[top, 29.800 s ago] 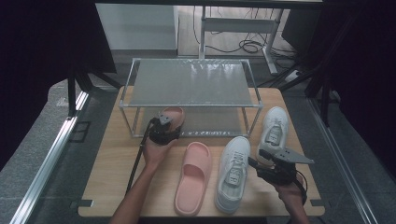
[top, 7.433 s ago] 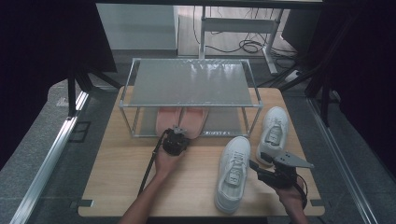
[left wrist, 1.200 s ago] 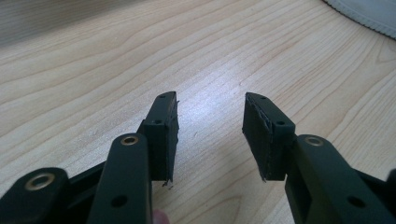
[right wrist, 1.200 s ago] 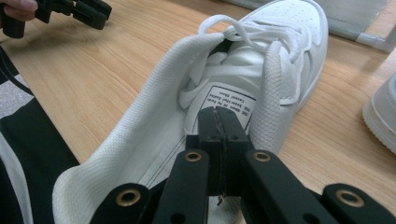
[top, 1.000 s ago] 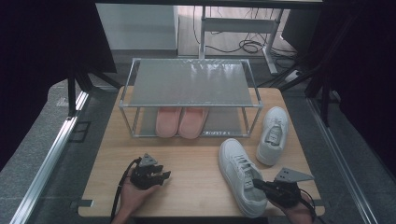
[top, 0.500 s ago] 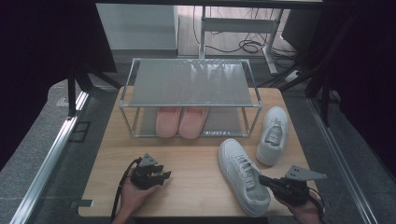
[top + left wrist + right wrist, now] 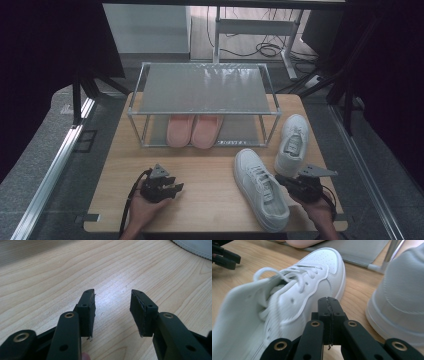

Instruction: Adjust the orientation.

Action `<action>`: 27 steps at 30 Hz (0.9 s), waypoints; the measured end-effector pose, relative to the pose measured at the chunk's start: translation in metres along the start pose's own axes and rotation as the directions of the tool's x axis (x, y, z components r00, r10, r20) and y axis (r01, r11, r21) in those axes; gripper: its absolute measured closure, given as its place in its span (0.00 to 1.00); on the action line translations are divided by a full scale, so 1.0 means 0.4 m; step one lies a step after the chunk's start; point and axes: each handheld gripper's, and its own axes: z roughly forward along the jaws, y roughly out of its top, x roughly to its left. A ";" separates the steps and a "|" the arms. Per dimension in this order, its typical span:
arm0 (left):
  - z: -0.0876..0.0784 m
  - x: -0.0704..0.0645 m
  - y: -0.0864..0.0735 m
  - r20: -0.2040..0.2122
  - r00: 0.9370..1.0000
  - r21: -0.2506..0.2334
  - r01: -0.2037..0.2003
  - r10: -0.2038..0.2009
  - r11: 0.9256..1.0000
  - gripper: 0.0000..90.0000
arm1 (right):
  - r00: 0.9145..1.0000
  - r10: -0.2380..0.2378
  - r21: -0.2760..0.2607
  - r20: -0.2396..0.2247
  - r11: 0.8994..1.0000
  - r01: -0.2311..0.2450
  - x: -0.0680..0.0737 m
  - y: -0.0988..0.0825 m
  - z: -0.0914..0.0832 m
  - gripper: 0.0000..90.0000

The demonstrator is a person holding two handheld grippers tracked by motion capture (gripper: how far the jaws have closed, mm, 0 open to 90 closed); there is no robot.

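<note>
R gripper lower right of high view, jaws fully closed, holding nothing, beside white lace-up leather sneaker lying angled at lower centre-right. L gripper lower left, jaws apart, empty, over bare wooden tabletop. Step, prob: nudging sneaker straight. Next: square it w/ second white sneaker.

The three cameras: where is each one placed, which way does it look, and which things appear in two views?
High view: above the table's near side, facing forward and down; forearms, left gripper, right gripper.
Left gripper view: on the left gripper, facing the bare table; open jaws.
Right gripper view: on the right gripper, shut, facing the near sneaker.
Shared: near sneaker, far sneaker, rack.
</note>
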 end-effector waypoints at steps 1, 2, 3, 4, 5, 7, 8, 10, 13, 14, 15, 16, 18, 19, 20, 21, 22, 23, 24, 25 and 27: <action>-0.001 0.001 0.000 -0.001 1.000 0.000 0.000 0.000 1.000 0.63 | 1.000 0.004 0.005 -0.007 1.000 -0.004 -0.001 0.001 0.011 1.00; -0.001 0.001 0.000 -0.001 1.000 -0.001 -0.001 0.001 1.000 0.63 | 1.000 -0.003 0.017 -0.004 1.000 0.003 -0.001 0.002 0.020 1.00; -0.003 0.001 -0.001 -0.002 1.000 -0.006 -0.001 0.001 1.000 0.63 | 1.000 -0.006 0.026 -0.004 1.000 0.006 0.000 0.003 0.027 1.00; -0.004 0.002 -0.001 -0.002 1.000 -0.009 -0.001 0.001 1.000 0.63 | 1.000 -0.004 0.031 -0.008 1.000 0.005 -0.001 0.002 0.034 1.00; -0.006 0.002 -0.001 -0.004 1.000 -0.011 0.000 0.000 1.000 0.63 | 1.000 -0.001 0.033 -0.014 0.999 0.002 -0.001 0.002 0.041 1.00; -0.006 0.003 0.000 -0.003 1.000 -0.012 0.000 0.000 1.000 0.63 | 1.000 -0.006 0.038 -0.008 0.999 0.006 0.003 0.002 0.052 1.00; -0.006 0.002 0.000 -0.003 1.000 -0.012 -0.001 0.001 1.000 0.63 | 1.000 -0.007 0.039 -0.004 0.999 0.007 0.003 0.004 0.056 1.00; -0.006 0.002 0.000 -0.003 1.000 -0.010 -0.002 0.002 1.000 0.63 | 1.000 -0.007 0.032 0.000 0.999 0.007 0.002 0.008 0.062 1.00; -0.005 0.001 0.000 -0.002 1.000 -0.009 -0.002 0.002 1.000 0.63 | 1.000 -0.016 0.030 -0.007 0.999 0.016 0.005 0.015 0.071 1.00; -0.005 0.001 0.000 -0.003 1.000 -0.009 -0.002 0.002 1.000 0.63 | 1.000 -0.017 0.029 -0.012 0.999 0.018 0.008 0.017 0.076 1.00; -0.005 0.002 0.000 -0.002 1.000 -0.008 -0.002 0.002 1.000 0.63 | 1.000 -0.021 0.029 -0.018 0.999 0.021 0.010 0.019 0.081 1.00; -0.005 0.002 0.000 -0.002 1.000 -0.008 -0.002 0.002 1.000 0.63 | 0.999 -0.026 0.029 -0.022 0.999 0.026 0.013 0.023 0.087 1.00; -0.005 0.001 0.000 -0.001 1.000 -0.007 -0.003 0.003 1.000 0.63 | 0.999 -0.034 0.031 -0.027 0.999 0.035 0.019 0.029 0.097 1.00; -0.005 0.002 -0.001 -0.001 1.000 -0.007 -0.003 0.003 1.000 0.63 | 0.999 -0.037 0.031 -0.031 0.999 0.038 0.021 0.032 0.102 1.00; -0.005 0.002 -0.001 -0.002 1.000 -0.007 -0.004 0.004 1.000 0.63 | 0.999 -0.037 0.032 -0.034 0.999 0.038 0.024 0.035 0.107 1.00; -0.006 0.002 -0.001 -0.003 1.000 -0.007 -0.003 0.003 1.000 0.63 | 0.999 -0.040 0.031 -0.036 0.999 0.041 0.025 0.036 0.110 1.00; -0.006 0.003 -0.001 -0.003 1.000 -0.007 -0.002 0.002 1.000 0.63 | 0.998 -0.041 0.030 -0.039 0.999 0.042 0.026 0.038 0.113 1.00; -0.006 0.004 -0.001 -0.003 1.000 -0.007 -0.002 0.002 1.000 0.63 | 0.998 -0.040 0.030 -0.040 0.999 0.041 0.026 0.039 0.114 1.00; -0.006 0.004 -0.001 -0.003 1.000 -0.007 -0.001 0.001 1.000 0.63 | 0.998 -0.040 0.030 -0.040 0.999 0.041 0.026 0.039 0.115 1.00; -0.005 0.004 -0.002 -0.004 1.000 -0.006 -0.001 0.001 1.000 0.63 | 0.998 -0.038 0.029 -0.040 0.999 0.039 0.026 0.038 0.115 1.00; -0.003 0.003 -0.002 -0.004 1.000 -0.003 0.000 0.000 1.000 0.63 | 0.999 -0.035 0.028 -0.042 0.999 0.037 0.025 0.038 0.115 1.00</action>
